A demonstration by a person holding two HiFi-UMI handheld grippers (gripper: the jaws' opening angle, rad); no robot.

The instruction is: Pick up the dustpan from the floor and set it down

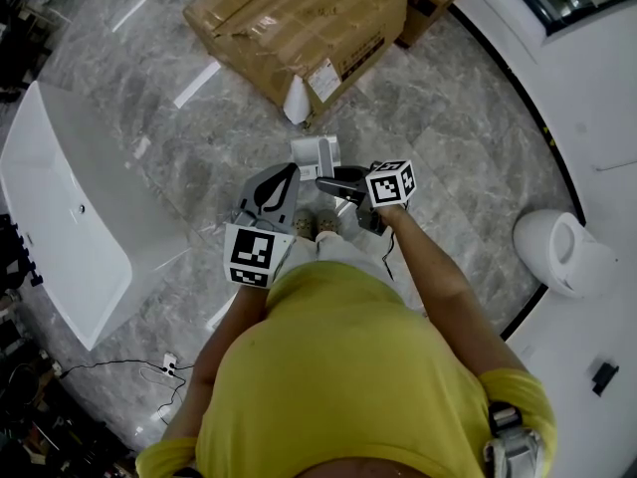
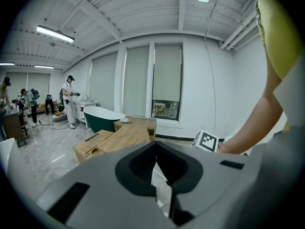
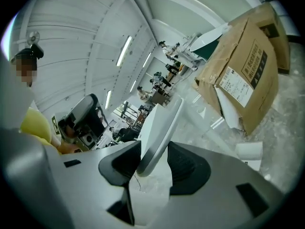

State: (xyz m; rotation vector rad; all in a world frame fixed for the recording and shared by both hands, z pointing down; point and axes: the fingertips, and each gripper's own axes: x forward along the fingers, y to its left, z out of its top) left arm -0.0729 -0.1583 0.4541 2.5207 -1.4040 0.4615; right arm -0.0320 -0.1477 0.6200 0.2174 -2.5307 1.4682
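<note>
The white dustpan (image 1: pixel 315 154) hangs above the marble floor in front of me, over my shoes. My right gripper (image 1: pixel 334 180) is shut on its flat white handle (image 3: pixel 159 132), which stands slanted between the two dark pads in the right gripper view; the pan's far end is hidden there. My left gripper (image 1: pixel 289 172) is beside it on the left, just apart from the dustpan, jaws together and holding nothing. In the left gripper view its pads (image 2: pixel 143 163) meet at the tips, and only floor shows through the slit below them.
Large cardboard boxes (image 1: pixel 299 28) lie on the floor ahead, a white sheet (image 1: pixel 297 103) leaning on one. A white bathtub (image 1: pixel 60 207) stands at the left, a toilet (image 1: pixel 562 252) at the right. A cable and power strip (image 1: pixel 164 366) lie at the lower left. People (image 2: pixel 70 101) work far off.
</note>
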